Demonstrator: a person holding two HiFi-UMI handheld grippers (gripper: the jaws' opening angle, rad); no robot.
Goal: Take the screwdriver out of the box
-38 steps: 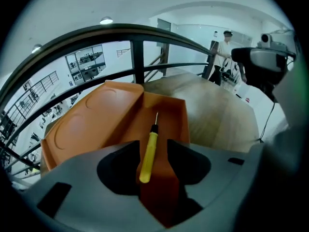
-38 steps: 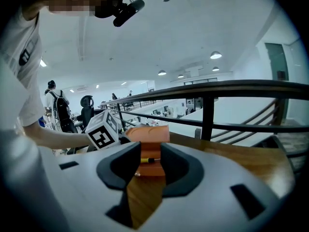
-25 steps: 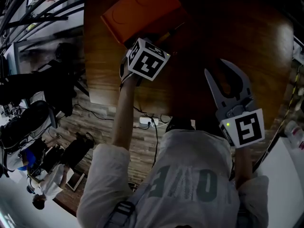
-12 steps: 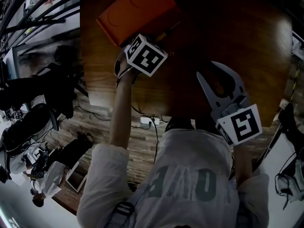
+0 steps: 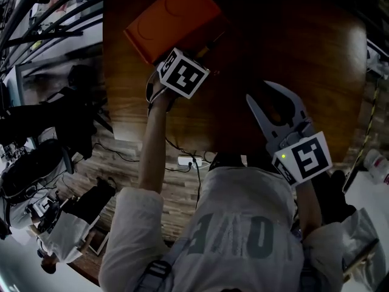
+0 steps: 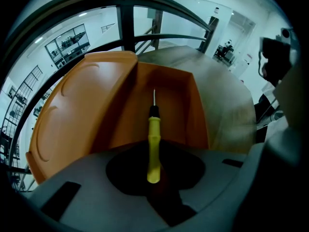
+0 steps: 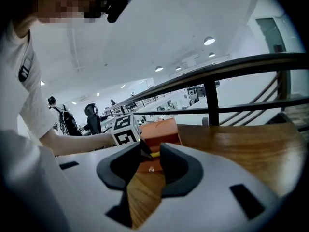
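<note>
My left gripper (image 6: 154, 175), jaws just closed, pinches the slick yellow handle of the light, stiff screwdriver (image 6: 153, 144) at frame centre.

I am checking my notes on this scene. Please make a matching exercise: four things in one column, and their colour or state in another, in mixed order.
1 screwdriver
2 box
3 left gripper
4 right gripper

a jaws apart, empty
b orange, open
c yellow handle
d jaws shut on a tool

Pairs: 1-c; 2-b; 3-d; 4-a
</note>
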